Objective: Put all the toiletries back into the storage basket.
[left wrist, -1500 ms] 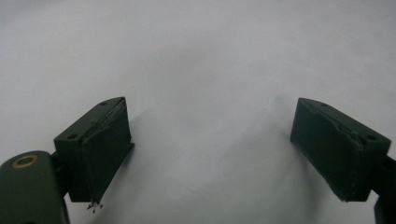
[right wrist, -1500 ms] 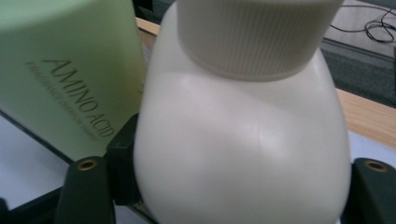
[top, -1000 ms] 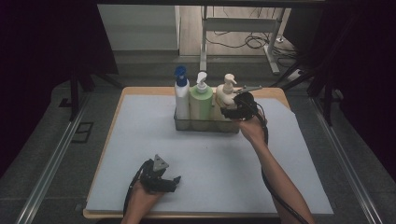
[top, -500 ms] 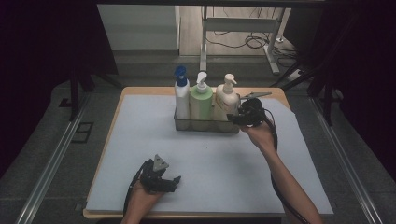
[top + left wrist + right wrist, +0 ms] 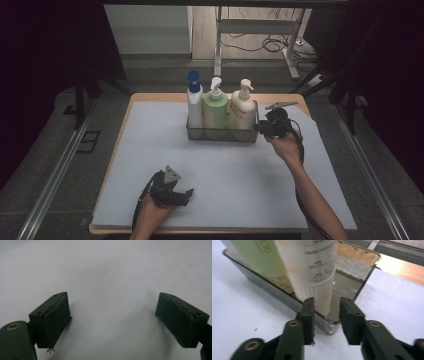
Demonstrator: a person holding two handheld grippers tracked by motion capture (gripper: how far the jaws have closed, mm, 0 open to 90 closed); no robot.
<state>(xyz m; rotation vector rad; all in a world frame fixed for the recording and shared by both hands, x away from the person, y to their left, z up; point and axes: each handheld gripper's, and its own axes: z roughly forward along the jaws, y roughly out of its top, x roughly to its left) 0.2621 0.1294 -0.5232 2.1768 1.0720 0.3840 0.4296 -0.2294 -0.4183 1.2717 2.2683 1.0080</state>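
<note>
A dark wire basket (image 5: pixel 220 136) stands at the back middle of the table and holds three upright bottles: a white one with a blue cap (image 5: pixel 194 102), a green pump bottle (image 5: pixel 215 111) and a cream pump bottle (image 5: pixel 243 107). My right gripper (image 5: pixel 259 128) is at the basket's right end and points at it. Its jaws have just been closing and still stand a little apart. In the right gripper view the right gripper (image 5: pixel 327 322) straddles the basket's near corner (image 5: pixel 331 326), below the cream bottle (image 5: pixel 312 270); I cannot tell whether the pads touch it. My left gripper (image 5: pixel 187 193) (image 5: pixel 112 320) rests open on the mat.
A pale blue mat (image 5: pixel 240 180) covers the wooden table (image 5: pixel 150 97). Metal rails (image 5: pixel 55 170) run along both sides of the table, and a desk frame with cables (image 5: pixel 260 35) stands behind it.
My right gripper has moved from the cream bottle to the right and lower, to the basket's right end, and its jaws have narrowed. The left gripper has stayed put.
</note>
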